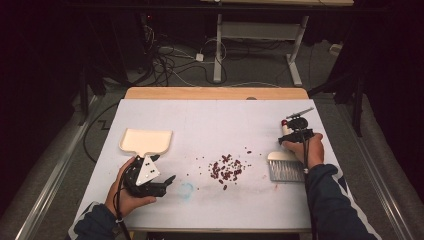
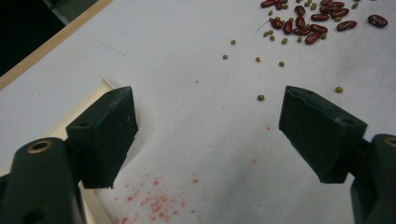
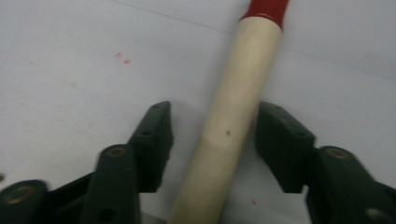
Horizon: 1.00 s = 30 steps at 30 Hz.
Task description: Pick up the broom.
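Brush handle lies lengthwise between the right gripper's jaws, which flank it with a gap left on one side, not yet clamped. Left gripper rests open beside the dustpan, beans between the two.

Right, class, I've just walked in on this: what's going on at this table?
A person is getting ready to sweep up spilled beans on the white table. The right gripper straddles the brush handle; one pad touches it, the other stands off, so the brush is not yet gripped. The left gripper hovers open beside the cream dustpan, holding nothing. The beans lie scattered between brush and dustpan.
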{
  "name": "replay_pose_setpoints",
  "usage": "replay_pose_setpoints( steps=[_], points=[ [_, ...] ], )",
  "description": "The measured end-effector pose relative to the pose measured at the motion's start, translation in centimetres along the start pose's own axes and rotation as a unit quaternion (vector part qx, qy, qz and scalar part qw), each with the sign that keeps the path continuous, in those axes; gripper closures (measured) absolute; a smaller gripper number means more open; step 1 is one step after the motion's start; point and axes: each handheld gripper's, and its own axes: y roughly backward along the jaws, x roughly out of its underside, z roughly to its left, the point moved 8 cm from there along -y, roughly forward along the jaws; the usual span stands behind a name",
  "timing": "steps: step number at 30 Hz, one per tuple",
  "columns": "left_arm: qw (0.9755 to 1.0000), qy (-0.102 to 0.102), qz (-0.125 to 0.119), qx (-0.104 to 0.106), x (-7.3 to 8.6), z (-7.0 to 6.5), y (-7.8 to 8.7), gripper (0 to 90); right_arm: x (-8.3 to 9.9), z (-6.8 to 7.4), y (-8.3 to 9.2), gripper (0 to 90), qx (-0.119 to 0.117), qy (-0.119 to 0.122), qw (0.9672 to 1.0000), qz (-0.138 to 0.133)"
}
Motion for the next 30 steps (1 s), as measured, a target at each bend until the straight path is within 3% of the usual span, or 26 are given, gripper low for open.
replay_pose_setpoints(
  steps=[1, 3, 7, 11, 13, 16, 20, 25, 28, 29, 30],
  points=[
    [1.0, 0.0, 0.0, 0.0, 0.0, 0.0, 0.0, 18.7, -0.1, 0.3, 0.0, 60.4, -0.003, 0.003, 1.0, 0.0],
    [1.0, -0.004, 0.002, 0.0, 0.0, -0.1, 0.0, 18.7, -0.2, 0.6, 0.0, 65.8, -0.005, -0.006, 1.0, -0.007],
    [1.0, -0.007, 0.001, 0.0, -0.1, -0.3, 0.1, 18.7, -0.3, 0.7, 0.0, 66.6, 0.003, -0.004, 1.0, 0.0],
    [1.0, -0.003, -0.002, 0.002, -0.2, -0.2, 0.0, 18.7, -0.3, 0.9, 0.0, 70.6, 0.003, 0.0, 0.9999, -0.013],
    [1.0, 0.0, -0.006, -0.002, -0.4, -0.1, 0.1, 18.7, -0.2, 0.9, 0.1, 70.6, 0.004, 0.003, 0.9996, -0.029],
    [0.9999, 0.006, -0.01, -0.001, -0.5, 0.0, 0.1, 18.7, -0.1, 0.7, 0.7, 70.6, -0.01, -0.01, 0.9978, -0.065],
    [0.9998, 0.013, -0.013, -0.002, -0.5, 0.1, 0.4, 19.4, -0.5, 0.6, 3.3, 70.7, -0.024, -0.01, 0.991, -0.132],
    [0.999, 0.03, -0.033, 0.006, -1.6, -0.4, 0.9, 20.6, -0.2, 1.1, 6.5, 70.8, -0.038, 0.001, 0.979, -0.2],
    [0.9982, 0.038, -0.044, 0.011, -2.4, -0.8, 1.0, 22.1, 0.1, 1.6, 8.2, 70.8, -0.057, 0.003, 0.9699, -0.237],
    [0.9965, 0.052, -0.056, 0.033, -3.5, -1.4, 1.1, 22.9, 0.2, 1.9, 8.8, 70.8, -0.06, 0.008, 0.9671, -0.247],
    [0.996, 0.054, -0.058, 0.043, -4.2, -1.8, 1.0, 23.6, 0.2, 2.2, 9.4, 70.8, -0.064, 0.012, 0.9638, -0.259]
  ],
)
